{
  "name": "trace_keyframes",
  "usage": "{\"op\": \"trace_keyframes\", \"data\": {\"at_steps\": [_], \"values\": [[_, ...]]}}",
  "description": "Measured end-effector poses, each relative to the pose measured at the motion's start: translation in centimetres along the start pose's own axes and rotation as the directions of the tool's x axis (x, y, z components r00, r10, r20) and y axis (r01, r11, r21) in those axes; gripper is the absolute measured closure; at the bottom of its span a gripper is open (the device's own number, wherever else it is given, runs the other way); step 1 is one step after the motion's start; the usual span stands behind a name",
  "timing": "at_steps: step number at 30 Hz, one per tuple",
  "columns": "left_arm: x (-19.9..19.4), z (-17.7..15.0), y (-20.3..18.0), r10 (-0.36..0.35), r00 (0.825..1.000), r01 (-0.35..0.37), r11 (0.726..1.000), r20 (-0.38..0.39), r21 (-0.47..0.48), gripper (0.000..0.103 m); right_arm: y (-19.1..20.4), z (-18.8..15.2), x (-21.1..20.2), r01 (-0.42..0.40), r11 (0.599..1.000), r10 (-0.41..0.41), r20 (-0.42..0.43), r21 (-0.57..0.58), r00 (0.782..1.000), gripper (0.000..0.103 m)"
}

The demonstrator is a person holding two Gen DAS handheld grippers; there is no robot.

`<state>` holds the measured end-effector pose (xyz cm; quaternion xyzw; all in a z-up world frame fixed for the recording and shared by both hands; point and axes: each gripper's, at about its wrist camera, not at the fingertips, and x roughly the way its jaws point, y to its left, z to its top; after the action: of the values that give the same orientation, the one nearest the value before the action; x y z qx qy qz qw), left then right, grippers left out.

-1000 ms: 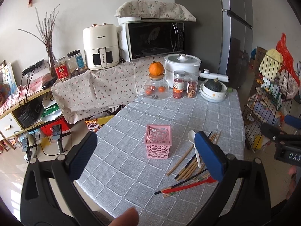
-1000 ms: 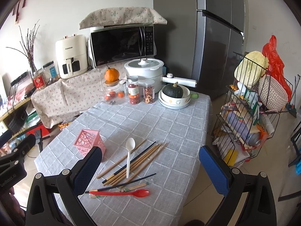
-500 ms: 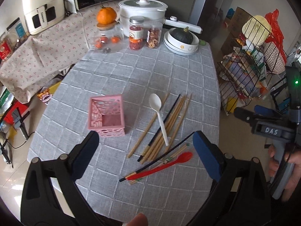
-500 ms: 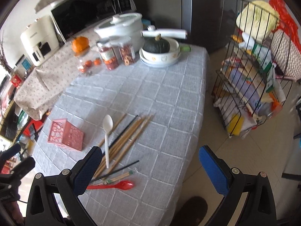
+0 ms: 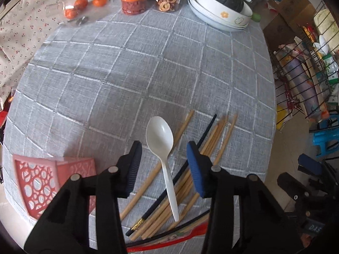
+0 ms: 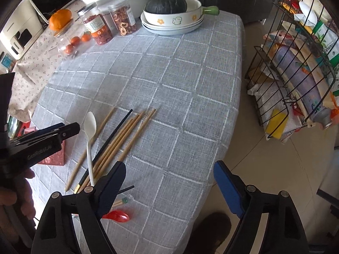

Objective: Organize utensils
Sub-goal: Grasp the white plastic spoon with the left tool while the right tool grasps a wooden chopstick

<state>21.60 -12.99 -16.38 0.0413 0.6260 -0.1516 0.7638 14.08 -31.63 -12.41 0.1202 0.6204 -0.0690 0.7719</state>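
A white plastic spoon (image 5: pixel 163 148) lies on the grey checked tablecloth, across several wooden chopsticks (image 5: pixel 214 139) and a black chopstick (image 5: pixel 190 158). My left gripper (image 5: pixel 163 165) is open, low over the table, its fingers on either side of the spoon's handle. A pink lattice basket (image 5: pixel 42 182) stands to its left. A red spoon (image 6: pixel 117 216) lies at the near edge. My right gripper (image 6: pixel 169 184) is open and empty above the table's near right edge. The white spoon (image 6: pixel 90 127) and chopsticks (image 6: pixel 127 133) also show in the right wrist view.
At the far end stand stacked bowls with a dark squash (image 6: pixel 166 4), jars of dried food (image 6: pixel 99 29) and a glass jar with small oranges (image 5: pixel 84 6). A wire rack full of goods (image 6: pixel 296 63) stands on the floor to the right.
My left gripper has dropped down close to the white spoon and narrowed around its handle. My right gripper has moved lower and nearer the table's edge.
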Motion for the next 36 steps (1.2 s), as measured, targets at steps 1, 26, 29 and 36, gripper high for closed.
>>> {"op": "trace_keyframes", "data": {"at_steps": [1,26,29,36], "values": [[0.5,0.5,0.0,0.016,1.0,-0.016,1.0,-0.004,0.0,0.057,0.0,0.2,0.3,0.001,1.0,-0.001,-0.003,0.001,1.0,0.018],[-5.5,-4.5,-0.6,-0.031,0.994,0.032,0.999,0.103,-0.01,0.067,-0.3,0.5,3.0,-0.075,0.996,0.078,-0.073,0.048,0.994,0.018],[-9.5,-6.0,-0.7,-0.029,0.98,0.024,0.999,0.198,0.028,0.067,0.4,0.3,4.1,-0.136,0.988,0.144,-0.114,0.075,0.983,0.024],[-14.4,-5.6,3.2,-0.056,0.93,0.043,0.998,0.363,0.044,0.067,1.2,0.7,6.9,-0.215,0.961,0.236,-0.113,0.172,0.965,0.055]]}}
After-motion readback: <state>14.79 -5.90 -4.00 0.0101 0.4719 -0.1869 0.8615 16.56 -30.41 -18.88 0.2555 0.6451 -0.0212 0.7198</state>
